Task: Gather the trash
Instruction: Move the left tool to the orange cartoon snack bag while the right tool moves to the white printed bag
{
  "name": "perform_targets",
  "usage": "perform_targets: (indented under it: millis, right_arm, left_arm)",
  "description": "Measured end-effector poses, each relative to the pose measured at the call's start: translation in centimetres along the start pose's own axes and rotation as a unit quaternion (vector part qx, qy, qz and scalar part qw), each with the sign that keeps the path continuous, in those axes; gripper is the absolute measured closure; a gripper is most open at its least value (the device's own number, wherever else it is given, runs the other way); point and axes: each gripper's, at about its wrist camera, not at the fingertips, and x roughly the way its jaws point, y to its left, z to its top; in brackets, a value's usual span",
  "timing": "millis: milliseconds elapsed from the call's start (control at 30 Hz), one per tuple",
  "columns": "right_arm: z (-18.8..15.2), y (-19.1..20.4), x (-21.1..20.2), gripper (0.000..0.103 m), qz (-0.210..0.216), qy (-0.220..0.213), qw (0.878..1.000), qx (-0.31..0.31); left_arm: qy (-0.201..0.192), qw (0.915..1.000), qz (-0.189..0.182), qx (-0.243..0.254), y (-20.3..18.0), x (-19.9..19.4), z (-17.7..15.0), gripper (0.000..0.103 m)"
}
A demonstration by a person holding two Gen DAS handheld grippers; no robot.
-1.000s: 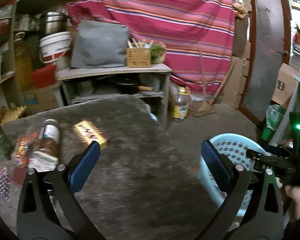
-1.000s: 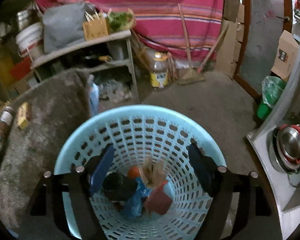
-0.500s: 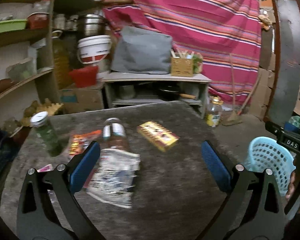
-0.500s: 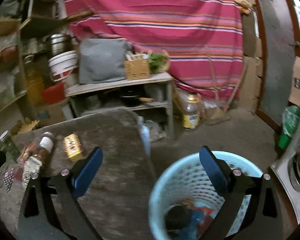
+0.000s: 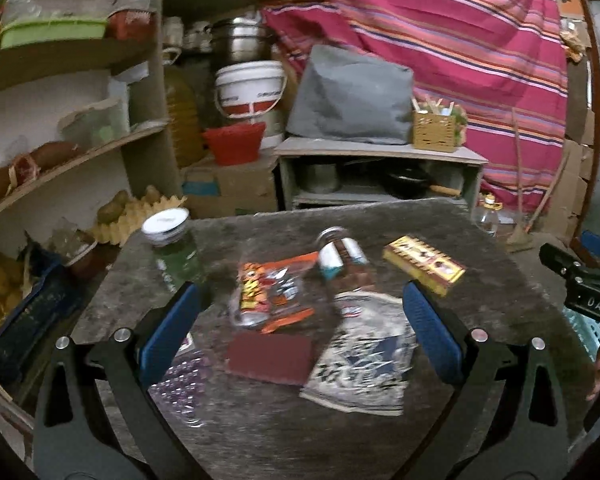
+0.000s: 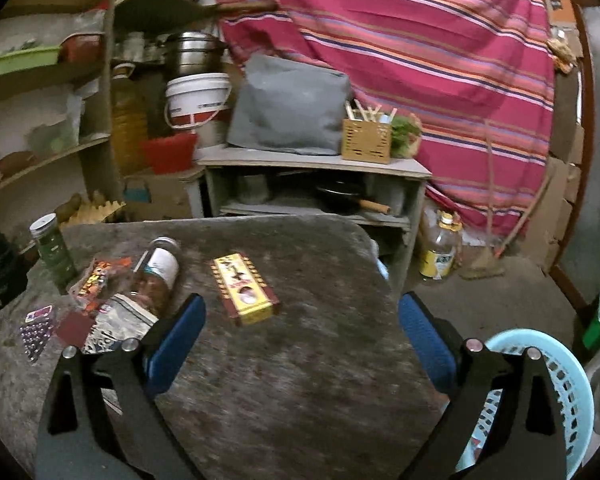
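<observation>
Trash lies on the grey table [image 5: 380, 432]: a yellow-red box [image 5: 424, 264] [image 6: 244, 289], a fallen bottle [image 5: 342, 260] [image 6: 158, 274], an orange snack wrapper [image 5: 266, 292] [image 6: 96, 278], a printed paper bag [image 5: 364, 364] [image 6: 114, 324], a dark red pad [image 5: 270, 358] and a blister strip [image 5: 180, 384] [image 6: 36, 330]. My left gripper [image 5: 298, 330] hangs open above the wrapper and pad, nothing between its fingers. My right gripper [image 6: 302, 338] is open and empty over the table's right part, the box just beyond it. The light blue basket [image 6: 556, 396] stands low at the right.
A green jar [image 5: 172, 246] [image 6: 52, 250] stands at the table's left. Shelves [image 5: 72, 148] line the left wall. A low rack [image 6: 312, 196] with pots sits behind the table. An oil bottle [image 6: 440, 250] and broom stand on the floor by the striped cloth.
Both grippers swung left, away from the basket and over the table. The right gripper rose out of the basket with its jaws wider. The trash pile now lies under the left gripper.
</observation>
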Motion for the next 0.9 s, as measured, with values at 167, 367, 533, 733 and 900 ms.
perform_targets:
  millis: [167, 367, 533, 733, 900]
  right_arm:
    - [-0.3, 2.2, 1.6, 0.008, 0.009, 0.014, 1.000, -0.007]
    - [-0.4, 3.4, 3.3, 0.008, 0.012, 0.024, 1.000, -0.013]
    - [-0.1, 3.9, 4.6, 0.008, 0.010, 0.028, 0.999, -0.014]
    - [-0.5, 4.9, 6.2, 0.008, 0.011, 0.044, 0.999, -0.022]
    - [-0.7, 5.4, 7.6, 0.008, 0.008, 0.054, 0.998, -0.037]
  left_arm:
    - [0.008, 0.9997, 0.018, -0.015, 2.7, 1.2, -0.1, 0.005]
    - [0.022, 0.9986, 0.033, -0.034, 5.4, 3.2, -0.3, 0.005]
    - [0.040, 0.9972, 0.049, -0.041, 7.2, 4.9, -0.8, 0.005]
    - [0.062, 0.9950, 0.055, -0.055, 9.2, 6.5, -1.9, 0.005]
    - [0.090, 0.9927, 0.030, -0.074, 9.5, 9.2, -2.4, 0.006]
